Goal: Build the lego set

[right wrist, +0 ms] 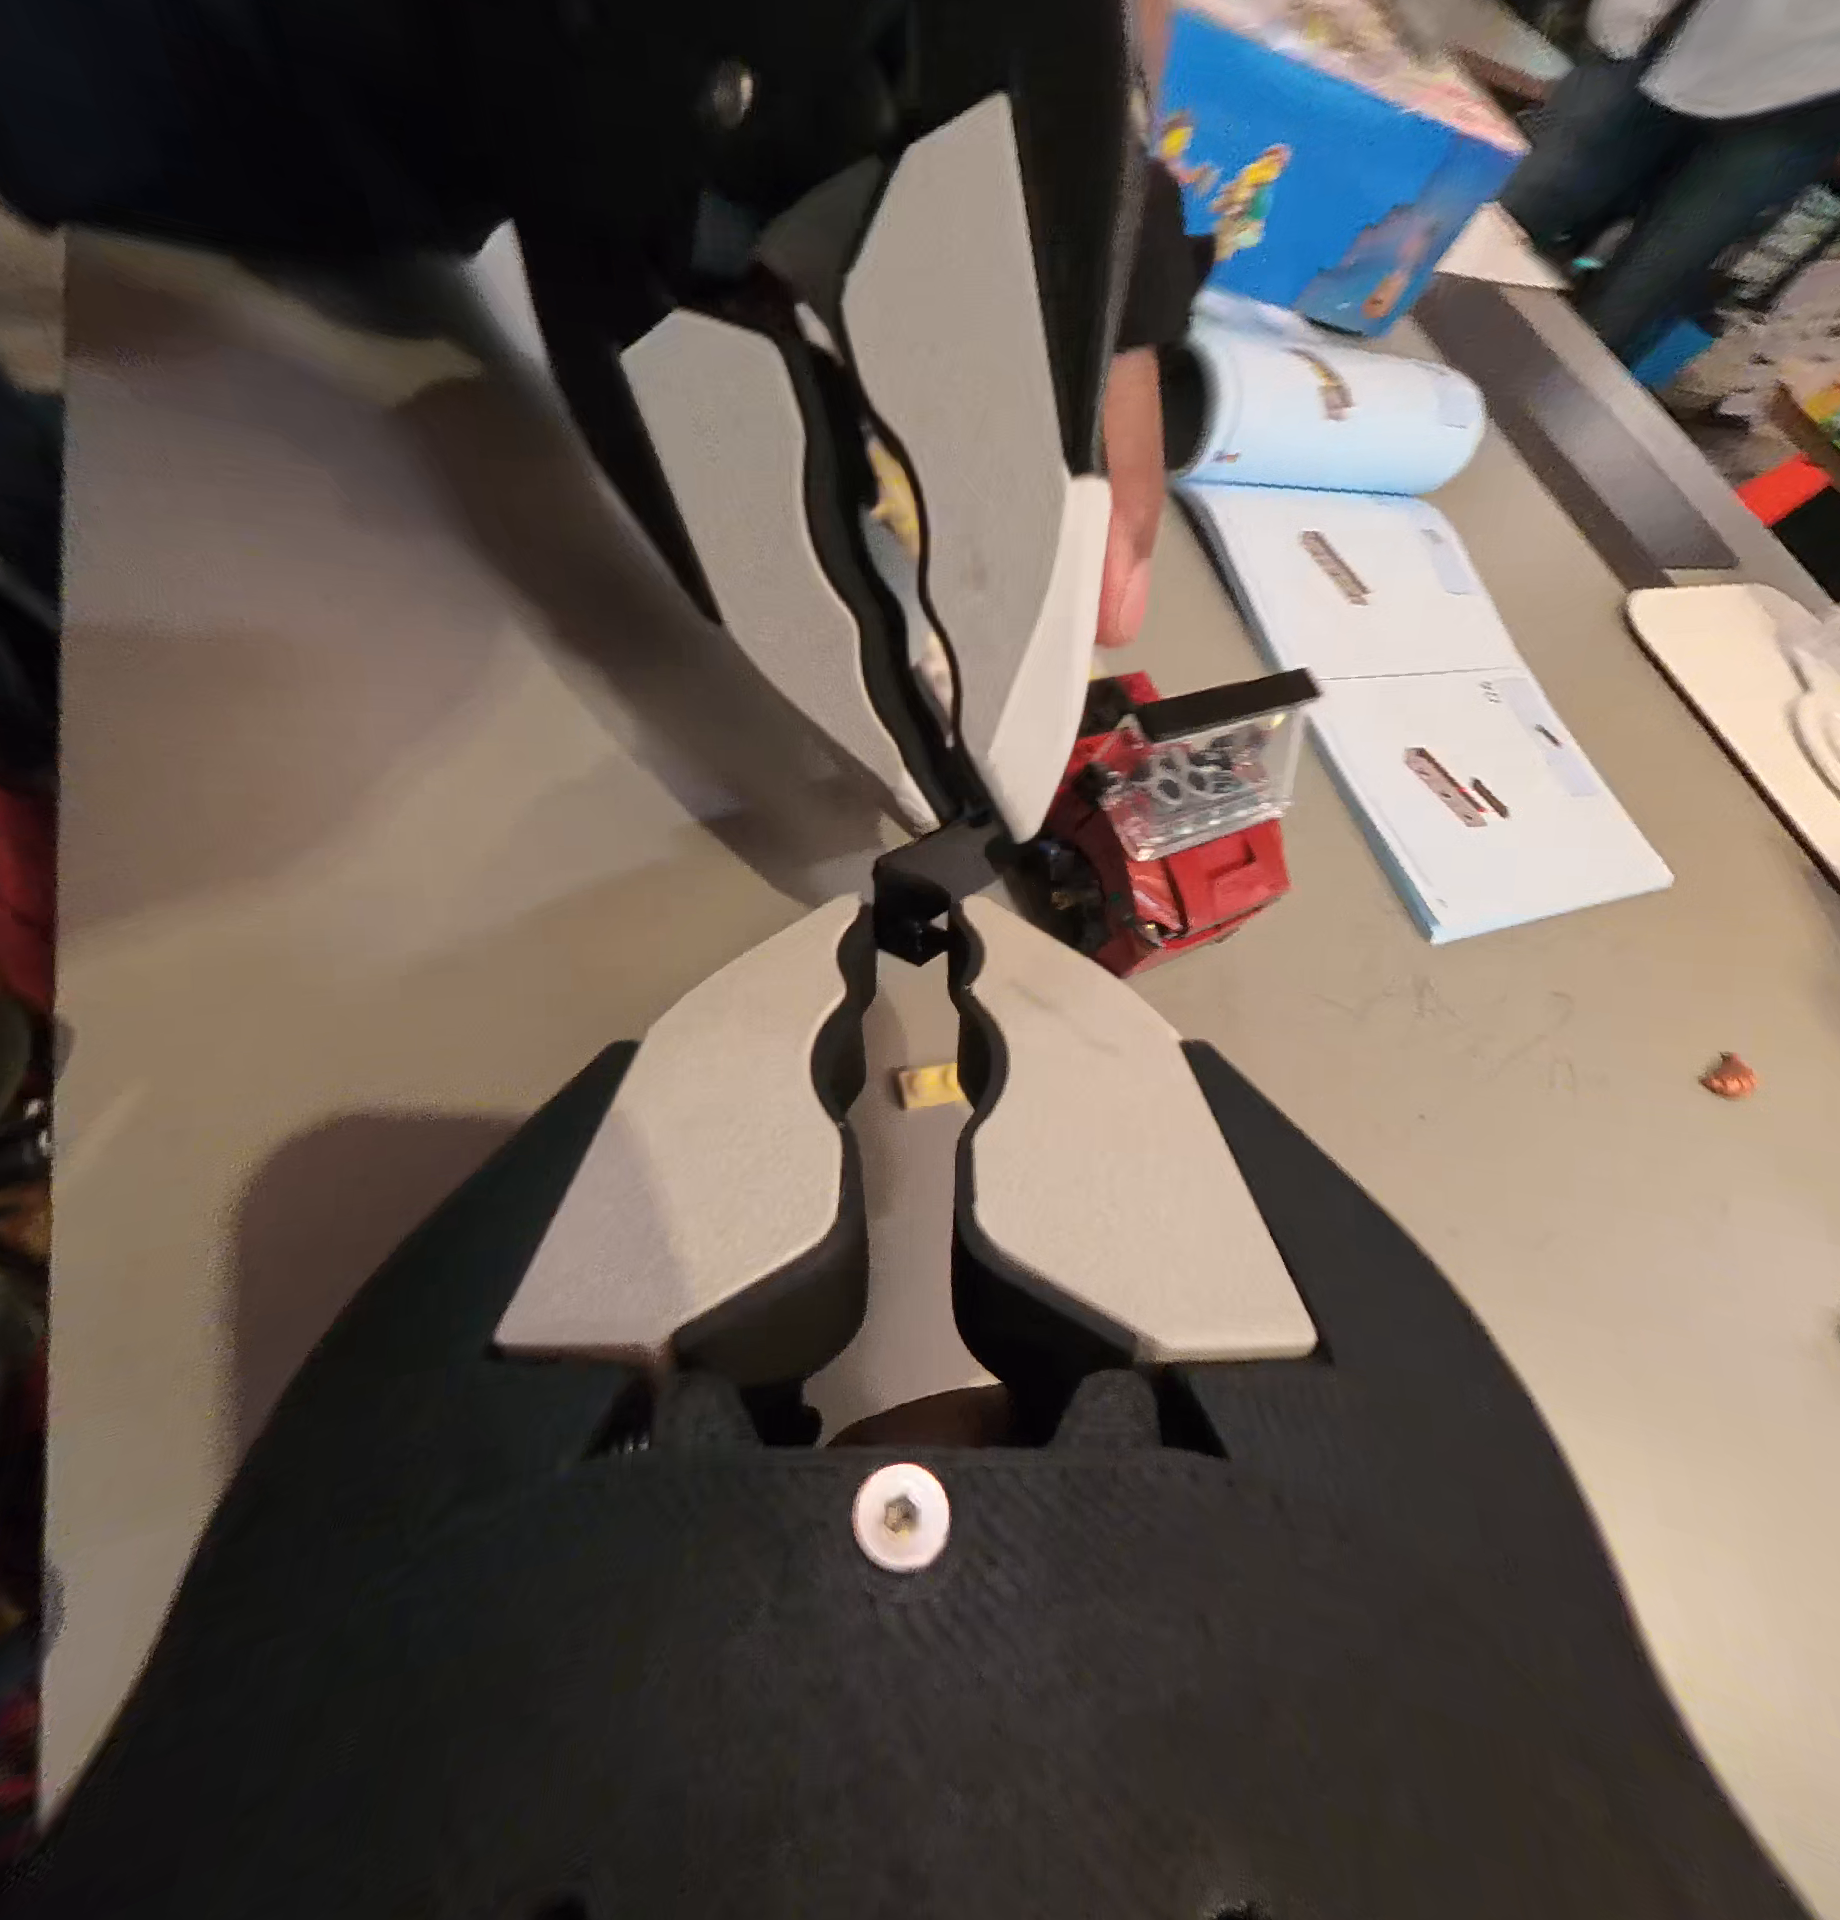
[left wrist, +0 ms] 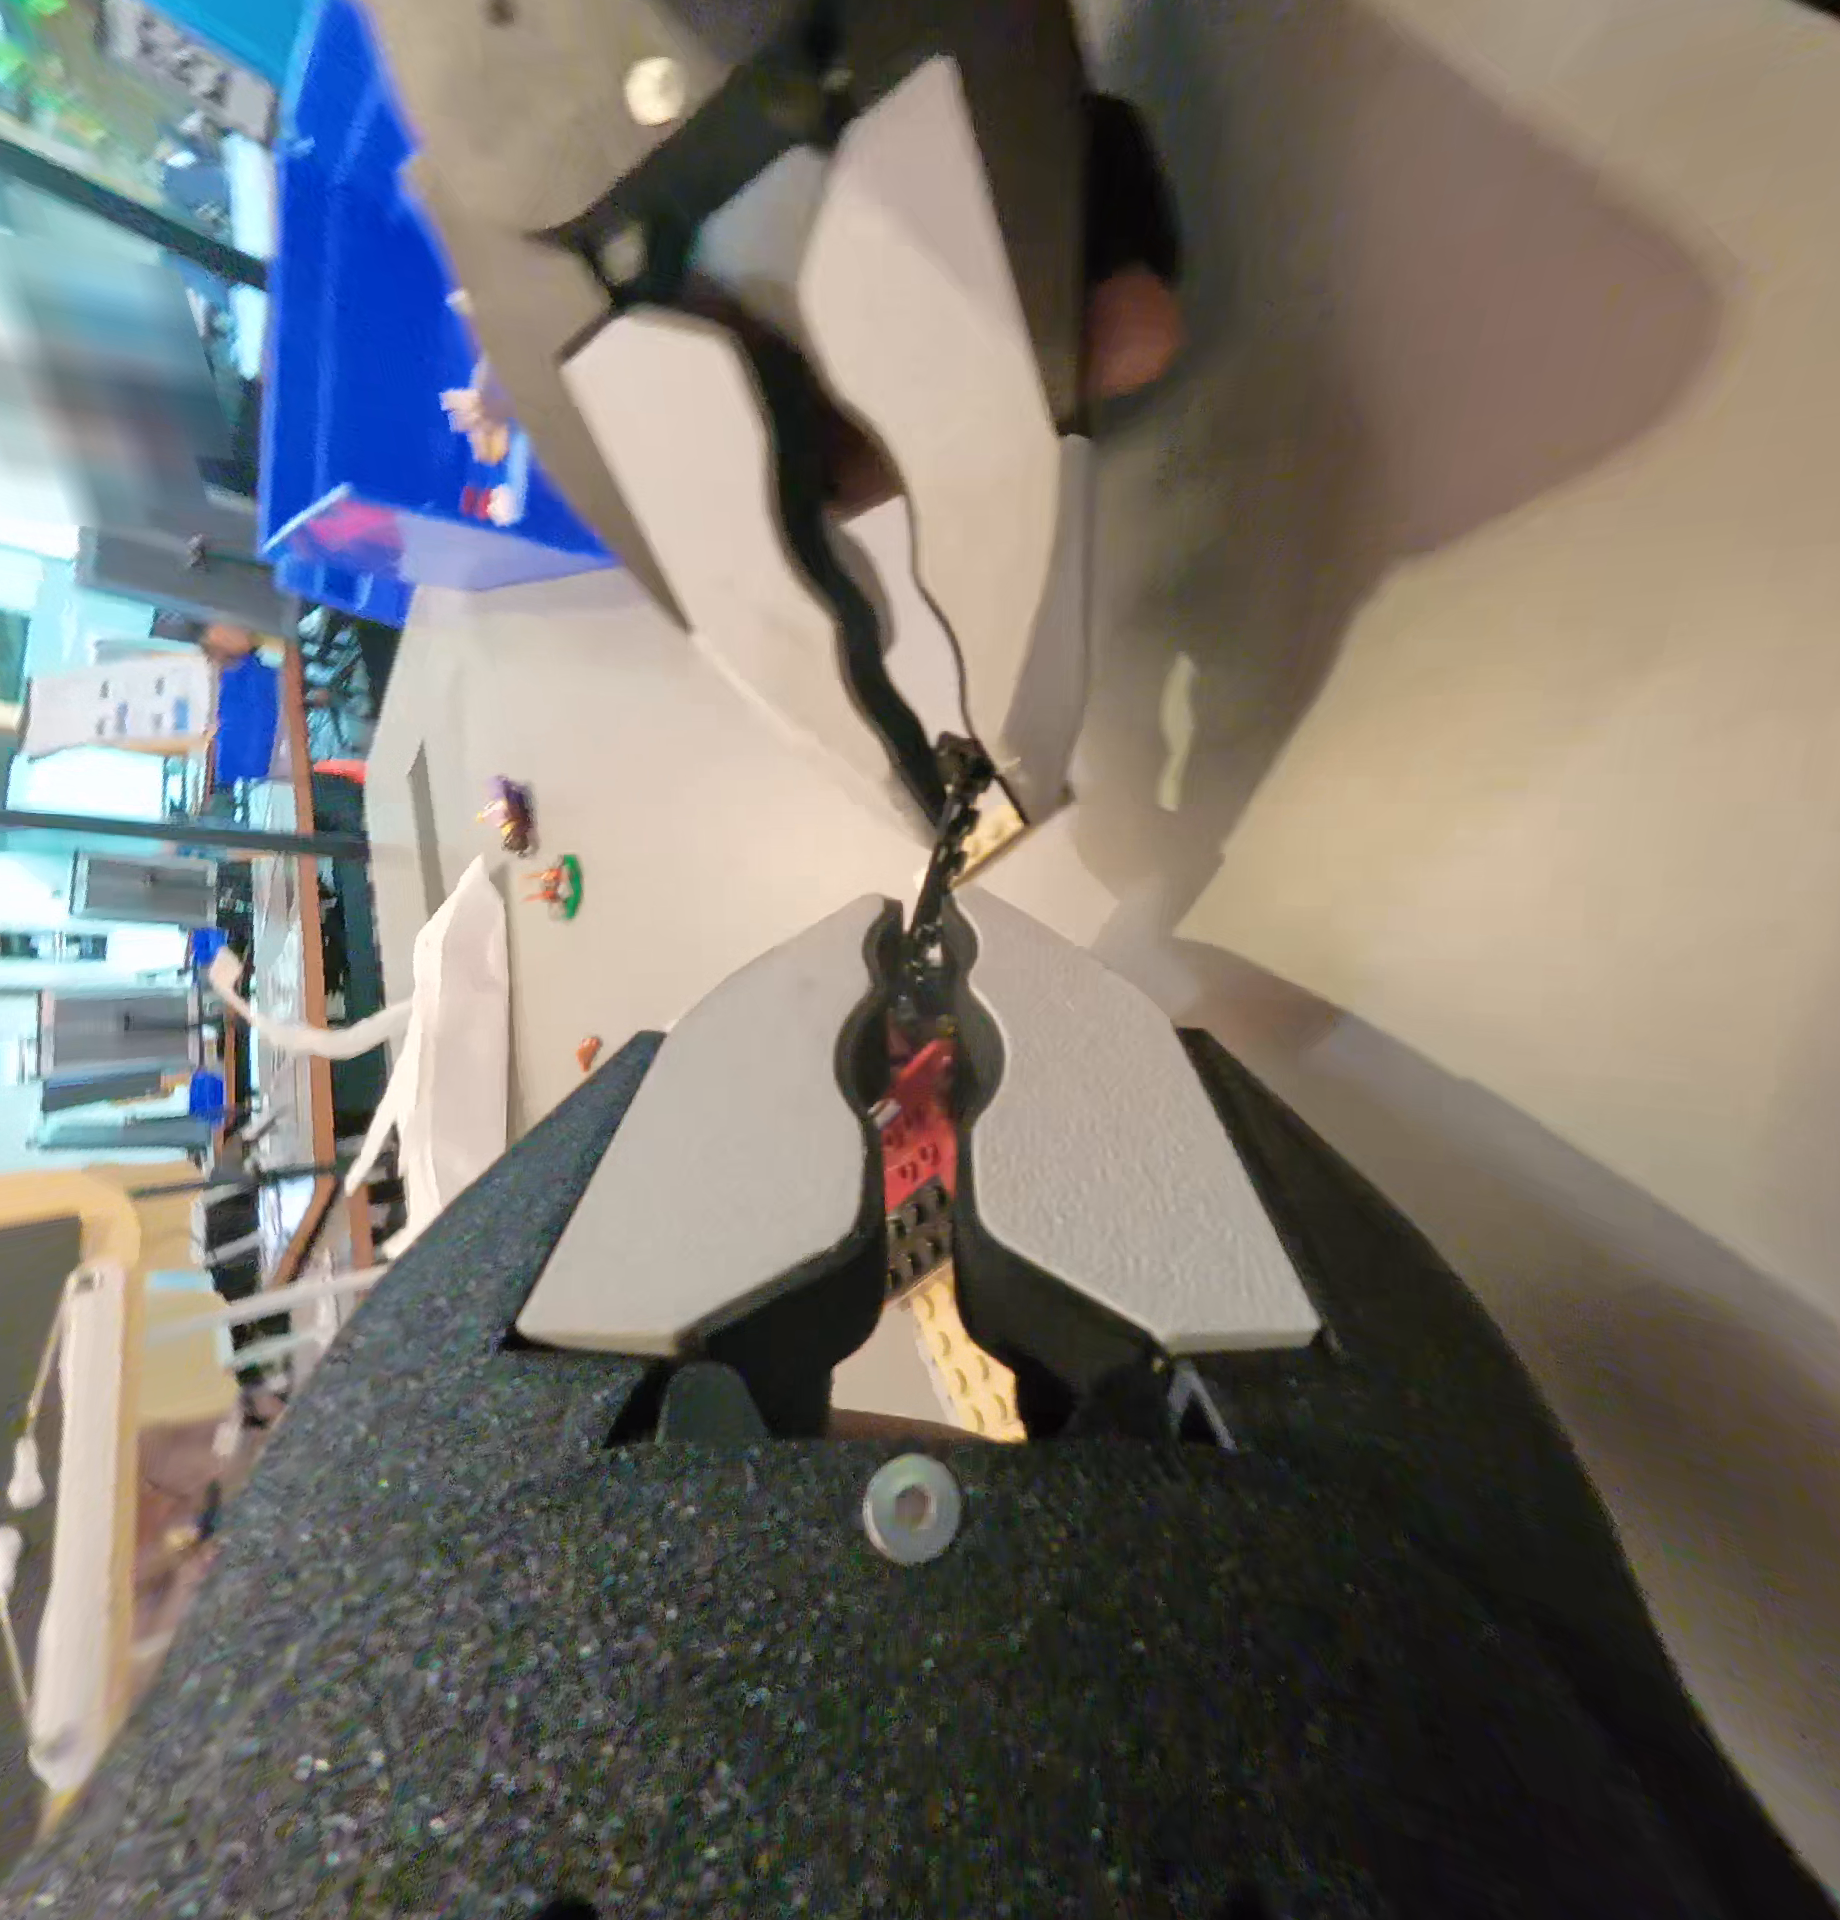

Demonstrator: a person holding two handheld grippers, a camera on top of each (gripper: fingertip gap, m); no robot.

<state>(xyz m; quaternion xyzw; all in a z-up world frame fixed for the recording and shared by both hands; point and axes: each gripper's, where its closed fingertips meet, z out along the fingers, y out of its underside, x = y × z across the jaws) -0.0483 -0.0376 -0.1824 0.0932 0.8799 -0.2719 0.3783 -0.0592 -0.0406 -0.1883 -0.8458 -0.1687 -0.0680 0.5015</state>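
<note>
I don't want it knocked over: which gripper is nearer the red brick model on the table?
Left gripper: its fingertip lies right beside the red brick model. The right gripper sits slightly farther, with bare table between; both grip one black piece.

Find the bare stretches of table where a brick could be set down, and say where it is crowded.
Free: the grey table between the open booklet and the small copper piece; also the left side. Crowded: around the red brick model, beside both gripper tips.

Model [right wrist: 1176,821] stands on table [right wrist: 1415,1195], booklet [right wrist: 1415,707] right; box [right wrist: 1311,166] behind.
</note>
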